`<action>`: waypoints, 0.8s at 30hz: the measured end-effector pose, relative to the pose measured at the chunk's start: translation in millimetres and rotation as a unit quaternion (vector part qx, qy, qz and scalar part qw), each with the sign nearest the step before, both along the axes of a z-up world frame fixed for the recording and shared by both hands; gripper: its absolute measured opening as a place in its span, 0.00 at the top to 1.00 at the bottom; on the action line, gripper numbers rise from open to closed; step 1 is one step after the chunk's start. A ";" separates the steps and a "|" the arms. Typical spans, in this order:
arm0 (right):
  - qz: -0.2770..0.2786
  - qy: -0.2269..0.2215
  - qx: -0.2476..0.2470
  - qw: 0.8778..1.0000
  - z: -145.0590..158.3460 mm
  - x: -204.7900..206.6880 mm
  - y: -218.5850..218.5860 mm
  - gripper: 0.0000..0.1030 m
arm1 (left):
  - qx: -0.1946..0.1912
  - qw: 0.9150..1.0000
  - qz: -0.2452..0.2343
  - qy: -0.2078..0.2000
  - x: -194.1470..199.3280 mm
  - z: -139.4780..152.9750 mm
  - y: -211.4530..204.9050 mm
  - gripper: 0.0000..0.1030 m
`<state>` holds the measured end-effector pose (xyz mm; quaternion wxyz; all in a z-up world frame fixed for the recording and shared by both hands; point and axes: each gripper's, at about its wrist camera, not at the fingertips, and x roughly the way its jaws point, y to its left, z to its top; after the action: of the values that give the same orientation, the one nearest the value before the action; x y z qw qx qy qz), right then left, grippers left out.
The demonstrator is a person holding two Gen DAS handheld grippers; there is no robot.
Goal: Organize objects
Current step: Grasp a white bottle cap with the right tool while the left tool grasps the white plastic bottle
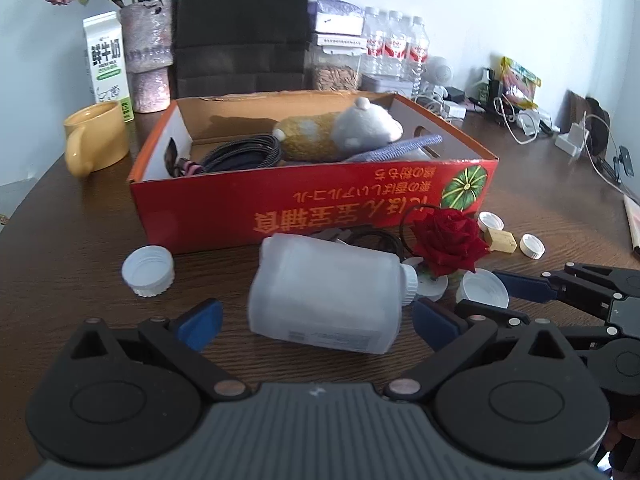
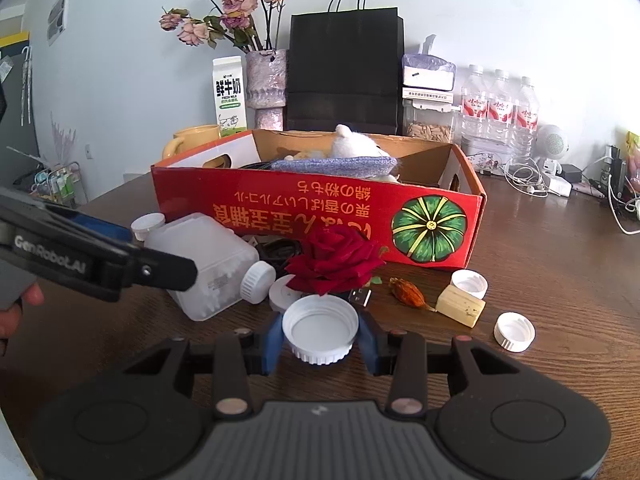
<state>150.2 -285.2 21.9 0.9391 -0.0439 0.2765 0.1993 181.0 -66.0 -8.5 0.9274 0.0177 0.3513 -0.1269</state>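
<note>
white bottle cap [image 2: 320,330] sits clamped between the blue pads [image 2: 273,340] of the right gripper [image 2: 320,338], open side up, low over the brown table [image 2: 540,248]; the pads press on its ribbed rim from both sides. just beyond it stands a red rose [image 2: 332,262], with a usb plug [image 2: 360,297] at its right and a flat white disc [image 2: 280,294] at its left.

the left gripper [image 1: 316,320] has its jaws spread wide, one blue pad [image 1: 200,322] on each side of a translucent plastic bottle [image 1: 324,296] that lies on its side on the table, its capped neck towards the rose. the pads stand apart from the bottle's walls, so nothing is gripped there. in the right wrist view this gripper reaches in from the left, a person's fingers [image 2: 20,308] behind it.

further out, loose white caps lie around: one [image 1: 148,270] left of the bottle, one [image 2: 470,283] near the box corner, one [image 2: 514,332] farther right. a pale yellow block [image 2: 460,305] and a small orange dried thing [image 2: 408,292] lie between the rose and those caps.

behind all this is a red cardboard box [image 2: 320,216] with a green pumpkin print, holding a plush toy [image 1: 340,132], a coiled dark cable [image 1: 244,152] and a bluish cloth [image 2: 332,166]. past the box: a yellow mug [image 1: 96,138], a milk carton [image 2: 229,96], a vase of dried roses [image 2: 266,80], a black paper bag [image 2: 346,68] and water bottles [image 2: 498,108].
</note>
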 end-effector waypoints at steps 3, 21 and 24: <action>0.000 0.000 0.001 1.000 -0.4 -0.1 -0.3 0.62 | 0.002 1.000 -0.004 0.003 4.8 -2.1 -6.5 0.00; 0.000 0.001 0.006 1.000 -0.4 -1.0 -1.0 0.62 | -0.013 1.000 0.021 0.004 23.0 -21.6 -8.7 0.15; 0.000 0.001 0.006 1.000 -0.4 -0.9 -0.9 0.62 | -0.003 1.000 0.022 -0.004 18.3 -22.2 -10.9 0.16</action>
<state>149.4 -286.2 21.5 0.9390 -0.0379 0.2764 0.2012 199.3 -76.9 -30.8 0.9313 0.0075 0.3480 -0.1073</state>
